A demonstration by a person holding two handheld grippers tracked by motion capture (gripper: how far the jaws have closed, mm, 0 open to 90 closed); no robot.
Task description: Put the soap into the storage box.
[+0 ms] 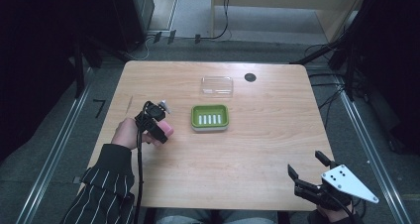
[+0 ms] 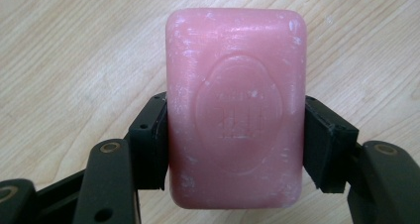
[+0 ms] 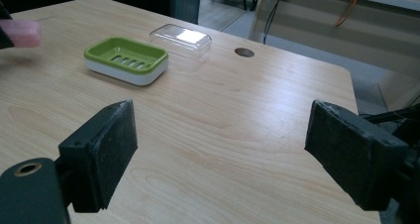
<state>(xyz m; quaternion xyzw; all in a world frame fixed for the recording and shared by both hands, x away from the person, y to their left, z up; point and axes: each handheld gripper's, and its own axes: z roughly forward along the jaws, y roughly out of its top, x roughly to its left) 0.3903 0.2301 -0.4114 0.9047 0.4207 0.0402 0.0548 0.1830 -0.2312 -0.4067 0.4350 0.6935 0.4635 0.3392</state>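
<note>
- While the left claw (image 1: 159,127) hangs over the left part of the desk (image 1: 257,154), its jaws are clamped on the long sides of a pink soap bar (image 2: 236,107); in the left gripper view the bar sits square between the black pads, clear of the wood below.
- Seen from above, the soap is held just left of the green soap dish (image 1: 209,117), near it but not over it; so I judge the pick-up done and the carry partly made, with the placing into the dish not yet done.
- Behind the dish, apart from it, lies a clear plastic lid (image 1: 217,85); it rests on the desk and not on the dish, so covering the soap, if that belongs to the work, is also left to do.
- Farther right, a small dark round inset (image 1: 250,77) sits in the desk top near its far edge.
- At the near right corner the right claw (image 1: 306,165) has its jaws wide apart with nothing between them; it is well away from the dish and lid.
- As for writing, the soap's face carries an oval embossed stamp with raised marks inside; they are too worn and soft to read, and no other label shows.
</note>
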